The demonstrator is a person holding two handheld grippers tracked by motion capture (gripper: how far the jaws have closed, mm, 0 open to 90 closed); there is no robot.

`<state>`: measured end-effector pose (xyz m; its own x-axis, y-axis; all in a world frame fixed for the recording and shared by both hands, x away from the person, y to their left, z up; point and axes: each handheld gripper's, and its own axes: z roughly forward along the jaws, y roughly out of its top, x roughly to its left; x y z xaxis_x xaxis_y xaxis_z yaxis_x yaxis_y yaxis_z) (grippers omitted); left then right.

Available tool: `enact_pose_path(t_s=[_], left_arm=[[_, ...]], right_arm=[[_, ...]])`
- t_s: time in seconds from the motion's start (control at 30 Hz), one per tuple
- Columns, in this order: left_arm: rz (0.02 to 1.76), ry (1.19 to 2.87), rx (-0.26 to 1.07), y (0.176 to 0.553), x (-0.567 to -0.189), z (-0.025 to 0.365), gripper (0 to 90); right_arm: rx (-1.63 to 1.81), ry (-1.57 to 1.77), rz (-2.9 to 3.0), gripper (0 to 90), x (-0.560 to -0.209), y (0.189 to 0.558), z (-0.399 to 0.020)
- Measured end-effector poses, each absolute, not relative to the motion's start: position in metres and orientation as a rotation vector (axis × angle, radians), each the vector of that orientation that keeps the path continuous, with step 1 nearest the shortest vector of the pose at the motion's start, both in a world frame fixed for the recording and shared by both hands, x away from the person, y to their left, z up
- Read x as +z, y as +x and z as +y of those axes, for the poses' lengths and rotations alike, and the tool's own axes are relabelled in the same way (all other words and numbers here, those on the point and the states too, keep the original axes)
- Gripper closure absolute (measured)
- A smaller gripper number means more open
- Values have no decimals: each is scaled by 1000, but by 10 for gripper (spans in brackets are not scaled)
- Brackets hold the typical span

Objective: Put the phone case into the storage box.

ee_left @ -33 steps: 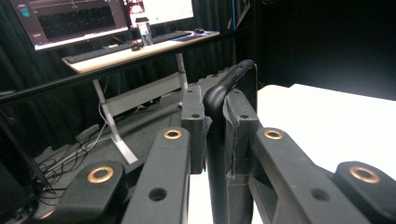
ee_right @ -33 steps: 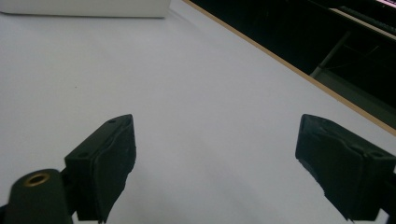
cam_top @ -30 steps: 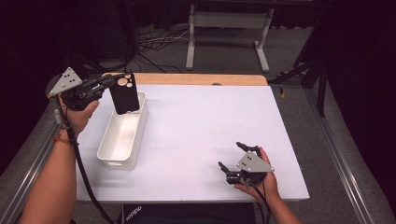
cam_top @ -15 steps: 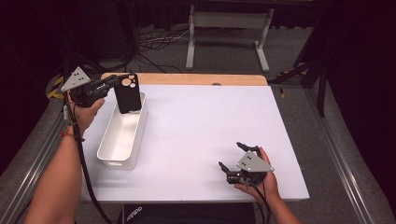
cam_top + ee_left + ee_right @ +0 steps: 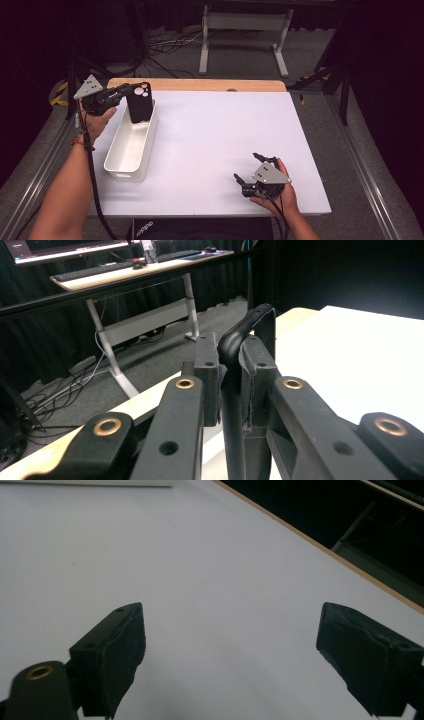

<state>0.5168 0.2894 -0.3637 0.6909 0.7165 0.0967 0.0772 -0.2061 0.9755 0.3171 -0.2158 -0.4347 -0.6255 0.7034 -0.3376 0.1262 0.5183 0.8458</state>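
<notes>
High view: left gripper [image 5: 131, 94], upper left, fingers clenched on a black rectangular phone case [image 5: 139, 102] held upright over the far end of a white oblong plastic bin [image 5: 129, 150]; right gripper [image 5: 247, 170], lower right on the white counter [image 5: 215, 135], fingers released.
Left gripper view: case edge [image 5: 235, 390] pinched between the fingers.
Right gripper view: fingers spread, empty.

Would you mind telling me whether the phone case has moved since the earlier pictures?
Yes. The phone case, held in the left gripper, has come down towards the far end of the white bin.
</notes>
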Motion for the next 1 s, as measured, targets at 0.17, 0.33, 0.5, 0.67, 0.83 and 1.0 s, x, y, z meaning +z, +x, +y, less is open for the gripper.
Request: enact_pose_path(t_s=[0.17, 0.33, 0.5, 0.67, 0.83, 1.0], left_arm=[[639, 1712, 637, 524, -371, 286, 808], [636, 1718, 634, 529, -377, 285, 808], [640, 1704, 621, 535, -385, 287, 808], [657, 1684, 626, 537, -389, 290, 804], [698, 1684, 645, 540, -393, 294, 777], [720, 1697, 656, 542, -398, 297, 749]], right_arm=[[1075, 687, 2078, 134, -436, 316, -216], [1066, 693, 2077, 134, -437, 315, -217], [1061, 686, 2075, 134, -436, 314, -215], [1053, 683, 2079, 135, -436, 313, -215], [1056, 681, 2079, 134, -436, 312, -215], [1062, 674, 2083, 135, -436, 312, -215]])
